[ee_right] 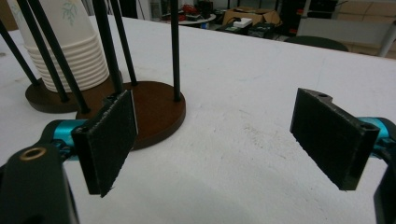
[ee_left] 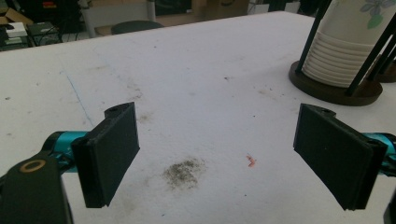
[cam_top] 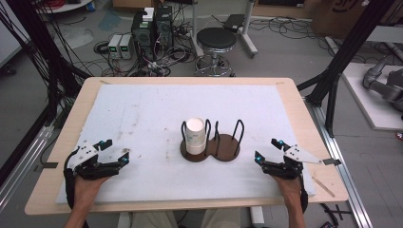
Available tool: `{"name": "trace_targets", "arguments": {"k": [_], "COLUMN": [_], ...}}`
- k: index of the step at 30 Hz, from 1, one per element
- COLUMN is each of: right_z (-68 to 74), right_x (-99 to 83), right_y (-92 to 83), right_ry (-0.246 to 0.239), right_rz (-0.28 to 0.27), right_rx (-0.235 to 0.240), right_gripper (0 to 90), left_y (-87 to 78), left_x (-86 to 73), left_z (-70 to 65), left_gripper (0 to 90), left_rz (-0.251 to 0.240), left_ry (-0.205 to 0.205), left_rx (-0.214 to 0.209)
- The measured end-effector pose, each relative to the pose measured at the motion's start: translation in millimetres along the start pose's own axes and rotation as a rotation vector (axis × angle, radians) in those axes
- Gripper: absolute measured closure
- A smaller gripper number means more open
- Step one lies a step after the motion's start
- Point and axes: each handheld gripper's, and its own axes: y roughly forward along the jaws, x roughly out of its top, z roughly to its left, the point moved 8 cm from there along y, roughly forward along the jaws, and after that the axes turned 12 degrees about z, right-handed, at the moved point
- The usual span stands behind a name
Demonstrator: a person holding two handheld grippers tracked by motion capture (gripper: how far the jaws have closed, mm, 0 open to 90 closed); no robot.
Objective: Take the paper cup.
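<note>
White padding covers the table, and a stack of paper cups stands in a dark wooden holder (black wire loops around it) in the middle. Left gripper sits well to its left, right gripper near its right. Both have jaws spread wide, holding nothing.

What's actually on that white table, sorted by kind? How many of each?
Handheld grippers: 2, left gripper and right gripper, both open and empty.
Brown cup holder with black wire hoops: 1.
Stack of paper cups, nested upside down in the holder's left side: 1 stack; single cups too tightly nested to count.
Total: 4.
</note>
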Motion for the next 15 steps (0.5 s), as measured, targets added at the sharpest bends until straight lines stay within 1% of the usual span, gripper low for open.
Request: {"name": "trace_targets", "arguments": {"k": [1,2,5,9,13,15], "right_z": [-0.2,0.0,-0.3,-0.6,-1.0,-0.1], "right_x": [0.0,-0.3,-0.3,-0.3,-0.2,-0.4], "right_y": [0.6,1.3,2.5,1.9,2.1,2.2], "right_ry": [-0.007,-0.005,-0.003,0.0,0.002,0.005], "right_rz": [0.005,0.015,0.023,0.02,0.019,0.024], "right_rx": [0.003,0.01,0.017,0.018,0.021,0.024], "right_gripper": [15.2,15.2,15.2,15.2,15.2,15.2], "left_y": [0.4,0.4,0.4,-0.6,-0.3,-0.2], "left_x": [-0.1,-0.1,-0.1,0.1,0.2,0.0], "left_z": [0.0,0.0,-0.4,0.0,-0.1,-0.1], "left_gripper": [14.0,14.0,14.0,14.0,14.0,14.0], "left_rz": [0.004,0.004,0.004,-0.007,-0.006,-0.001], "left_ry": [0.0,0.0,0.005,-0.002,-0.003,0.003], "left_rx": [0.001,0.001,0.001,-0.001,0.0,0.003]}}
